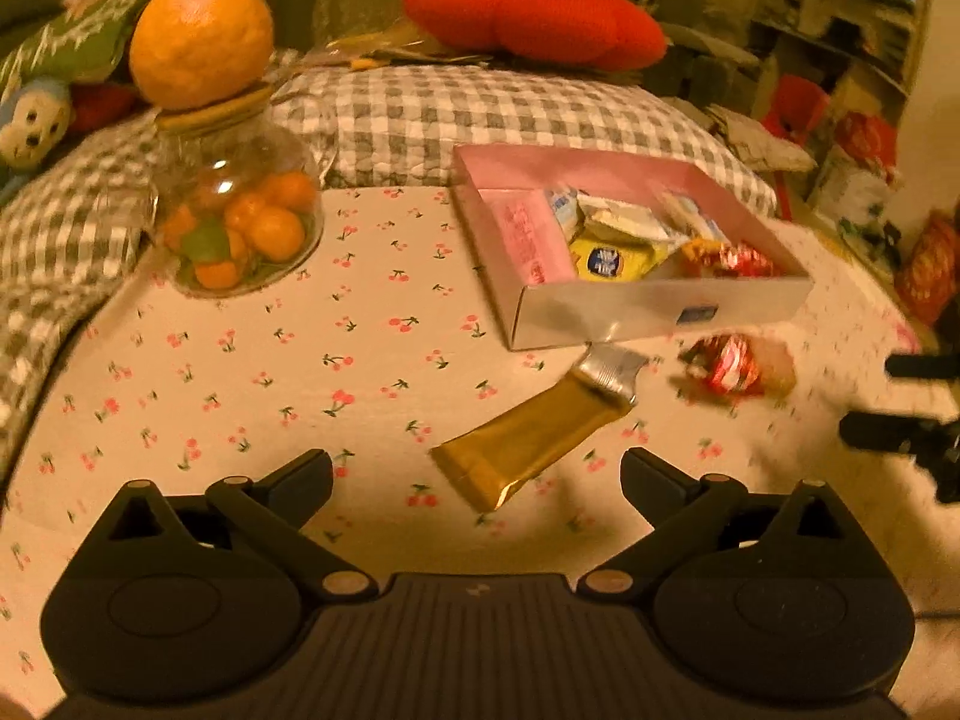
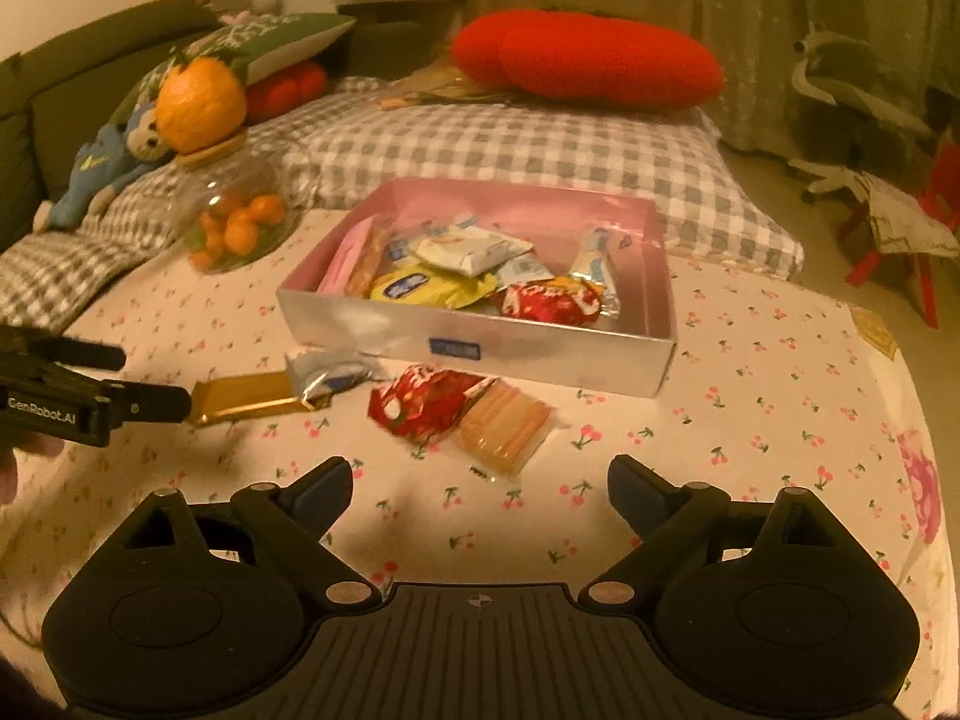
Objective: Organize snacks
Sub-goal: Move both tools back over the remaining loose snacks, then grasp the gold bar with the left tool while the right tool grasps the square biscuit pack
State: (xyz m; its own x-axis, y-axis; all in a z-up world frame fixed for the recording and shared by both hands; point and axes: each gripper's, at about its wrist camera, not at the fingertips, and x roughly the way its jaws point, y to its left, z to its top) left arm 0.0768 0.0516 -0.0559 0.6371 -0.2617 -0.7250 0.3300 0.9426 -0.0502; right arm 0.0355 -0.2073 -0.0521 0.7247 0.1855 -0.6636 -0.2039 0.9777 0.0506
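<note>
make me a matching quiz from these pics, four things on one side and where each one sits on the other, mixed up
Things:
1. big orange
2. gold packet
3. yellow packet
4. red cushion

Places:
A. on the cherry-print cloth, in front of the pink box
B. on the checked pillow behind the box
C. on the lid of the glass jar
D. inside the pink box

Pairs: 1-C, 2-A, 3-D, 4-B

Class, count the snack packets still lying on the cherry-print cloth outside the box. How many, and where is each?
2. A gold packet lies left of the box's front, by the left hand-held gripper. A red-and-clear packet lies before the box's front wall. None appear hidden.
</note>
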